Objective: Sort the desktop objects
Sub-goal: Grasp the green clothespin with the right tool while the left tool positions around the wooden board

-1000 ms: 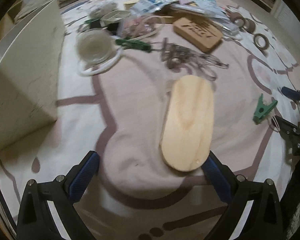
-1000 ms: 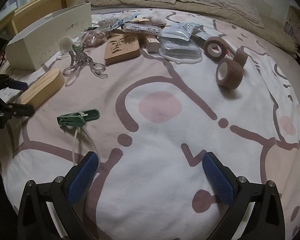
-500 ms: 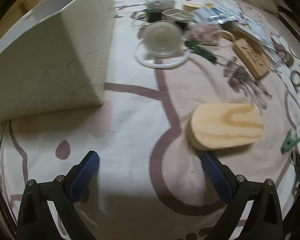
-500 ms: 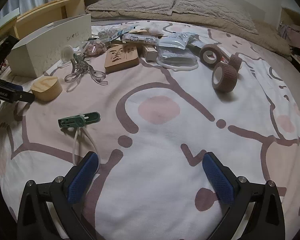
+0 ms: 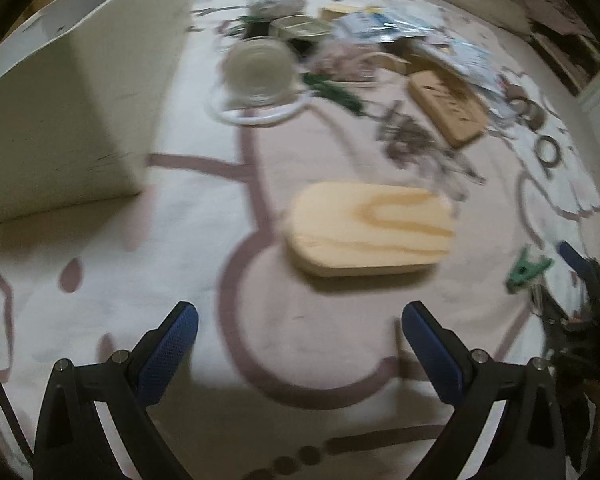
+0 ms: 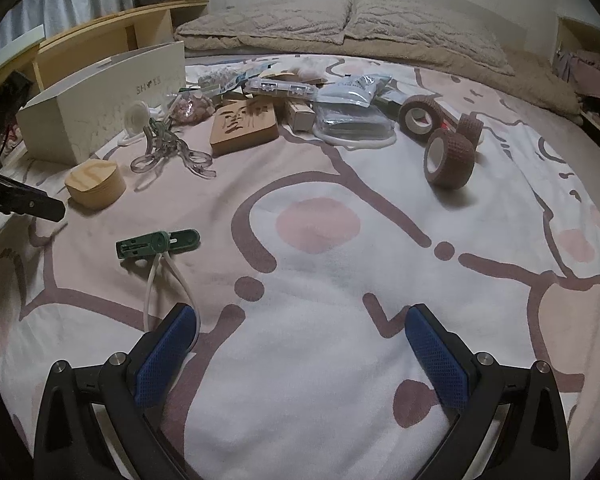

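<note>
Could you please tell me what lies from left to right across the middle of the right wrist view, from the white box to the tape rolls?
White box → oval wooden block → clear plastic chain → carved wooden board → clear plastic pouch → brown tape rolls.

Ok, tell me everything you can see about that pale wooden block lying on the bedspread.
The wooden block is pale, unfinished-looking wood with a darker curved grain across its flat top. It is a thick, elongated slab with rounded ends and straight sides. It lies flat on the bedspread, casting a shadow at its near edge. It sits apart from the white box, with the clear chain just beyond it; whether they touch is unclear. The open left gripper is short of it, not touching.
</note>
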`<state>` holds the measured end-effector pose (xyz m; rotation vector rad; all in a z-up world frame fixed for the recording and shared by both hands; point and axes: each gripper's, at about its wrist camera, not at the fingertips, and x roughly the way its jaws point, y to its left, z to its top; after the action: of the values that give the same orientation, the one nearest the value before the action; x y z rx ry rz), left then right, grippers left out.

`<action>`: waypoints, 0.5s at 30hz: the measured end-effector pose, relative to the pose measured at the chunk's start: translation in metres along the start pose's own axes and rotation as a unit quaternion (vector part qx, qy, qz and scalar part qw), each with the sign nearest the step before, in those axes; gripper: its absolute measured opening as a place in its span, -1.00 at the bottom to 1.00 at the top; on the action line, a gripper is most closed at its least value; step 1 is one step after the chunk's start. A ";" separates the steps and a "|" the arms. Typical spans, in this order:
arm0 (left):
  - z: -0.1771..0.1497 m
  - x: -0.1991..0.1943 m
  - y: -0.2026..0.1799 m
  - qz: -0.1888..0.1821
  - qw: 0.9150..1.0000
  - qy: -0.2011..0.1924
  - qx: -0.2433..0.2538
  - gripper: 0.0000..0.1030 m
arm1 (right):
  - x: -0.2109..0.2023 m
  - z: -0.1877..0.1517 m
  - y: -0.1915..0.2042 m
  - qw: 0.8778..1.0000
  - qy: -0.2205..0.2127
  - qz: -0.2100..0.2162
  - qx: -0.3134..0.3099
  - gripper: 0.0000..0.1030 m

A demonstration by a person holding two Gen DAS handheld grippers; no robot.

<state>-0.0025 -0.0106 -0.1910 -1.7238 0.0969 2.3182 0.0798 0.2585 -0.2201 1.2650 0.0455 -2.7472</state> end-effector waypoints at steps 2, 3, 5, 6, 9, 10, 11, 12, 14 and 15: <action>0.001 0.003 -0.002 -0.007 1.000 -0.004 0.010 0.99 | 0.000 -0.001 0.000 1.000 -0.004 -0.001 -0.001 1.00; 0.002 0.003 -0.005 -0.009 1.000 -0.006 0.012 0.99 | 0.000 -0.001 0.000 1.000 -0.005 0.000 -0.001 1.00; 0.009 0.007 -0.004 -0.012 1.000 -0.012 0.012 0.99 | -0.001 -0.001 0.000 1.000 -0.008 0.001 0.000 1.00; 0.010 0.006 -0.001 -0.015 1.000 -0.014 0.009 0.99 | -0.001 -0.002 0.000 1.000 -0.009 0.001 -0.001 1.00; -0.001 0.009 -0.016 -0.025 0.999 -0.023 -0.007 0.99 | -0.001 -0.002 0.000 1.000 -0.014 0.001 -0.001 1.00; -0.001 0.009 -0.023 -0.024 0.999 -0.026 -0.011 0.99 | -0.001 -0.003 0.000 1.000 -0.015 0.002 -0.001 1.00; 0.008 0.016 -0.037 -0.022 0.999 -0.029 -0.011 0.99 | -0.001 -0.003 0.000 1.000 -0.017 0.002 -0.001 1.00; 0.010 0.017 -0.039 -0.021 0.999 -0.032 -0.011 0.99 | -0.001 -0.003 -0.001 1.000 -0.018 0.002 -0.002 1.00; 0.015 0.021 -0.045 -0.019 0.999 -0.035 -0.012 0.99 | -0.001 -0.002 0.000 1.000 -0.015 0.001 -0.004 1.00; 0.017 0.024 -0.048 -0.019 0.999 -0.037 -0.014 0.99 | -0.001 -0.002 0.000 1.000 -0.013 0.001 -0.004 1.00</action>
<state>-0.0137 0.0433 -0.2037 -1.6354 0.0192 2.3642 0.0818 0.2586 -0.2205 1.2274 0.0541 -2.7587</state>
